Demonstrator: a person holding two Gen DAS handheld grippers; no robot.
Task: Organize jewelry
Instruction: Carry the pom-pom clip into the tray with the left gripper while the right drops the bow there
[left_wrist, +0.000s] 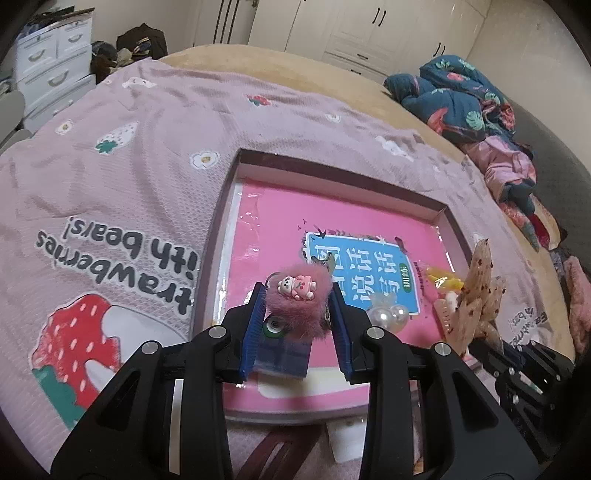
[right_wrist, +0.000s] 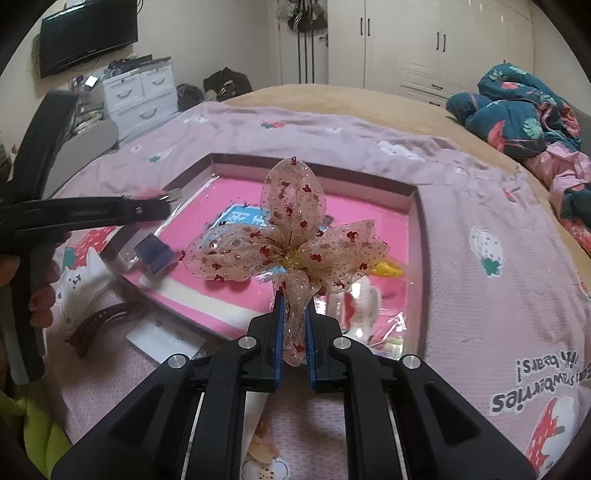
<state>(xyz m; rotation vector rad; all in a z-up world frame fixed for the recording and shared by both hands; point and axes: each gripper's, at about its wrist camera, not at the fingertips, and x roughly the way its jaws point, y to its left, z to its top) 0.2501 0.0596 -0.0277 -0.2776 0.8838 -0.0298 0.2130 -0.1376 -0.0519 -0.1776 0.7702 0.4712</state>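
Left gripper (left_wrist: 297, 299) is pinching a fluffy pink pom-pom charm (left_wrist: 298, 295) just above the pink-lined tray (left_wrist: 236, 173). Right gripper (right_wrist: 294, 321) is clamped tight on a sheer ribbon bow (right_wrist: 291, 236), also over that tray, with the strawberry blanket (left_wrist: 110, 166) underneath.

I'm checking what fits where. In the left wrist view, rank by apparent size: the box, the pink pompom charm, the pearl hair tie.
1. box
2. pink pompom charm, though it sits nearest the camera, which inflates it
3. pearl hair tie
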